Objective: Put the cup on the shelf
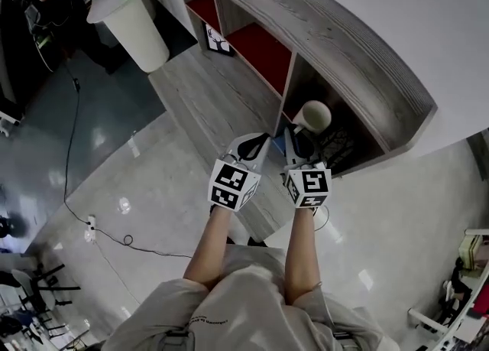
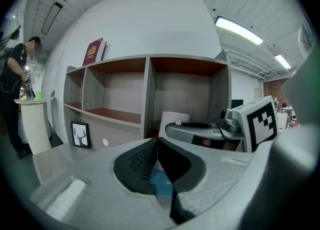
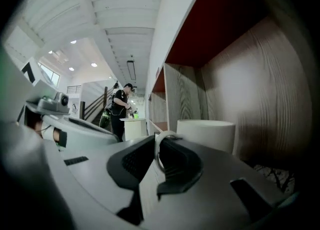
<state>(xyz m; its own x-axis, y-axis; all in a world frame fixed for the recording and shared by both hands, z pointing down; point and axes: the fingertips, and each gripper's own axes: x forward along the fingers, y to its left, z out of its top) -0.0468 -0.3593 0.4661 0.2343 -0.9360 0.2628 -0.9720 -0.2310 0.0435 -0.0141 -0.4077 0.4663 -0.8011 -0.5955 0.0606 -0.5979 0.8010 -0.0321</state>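
While the right tool (image 3: 158, 143) pinches the cup (image 3: 206, 134) by its handle (image 3: 155, 155), just ahead of it inside the shelf (image 3: 250, 73), placing looks nearly done. Next it should release and back out. The left tool (image 2: 157, 144) alongside is pressed together, empty.

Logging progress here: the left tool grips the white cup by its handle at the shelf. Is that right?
No, the right tool grips the white cup by its handle at the shelf; the right gripper view shows the handle between its jaws.
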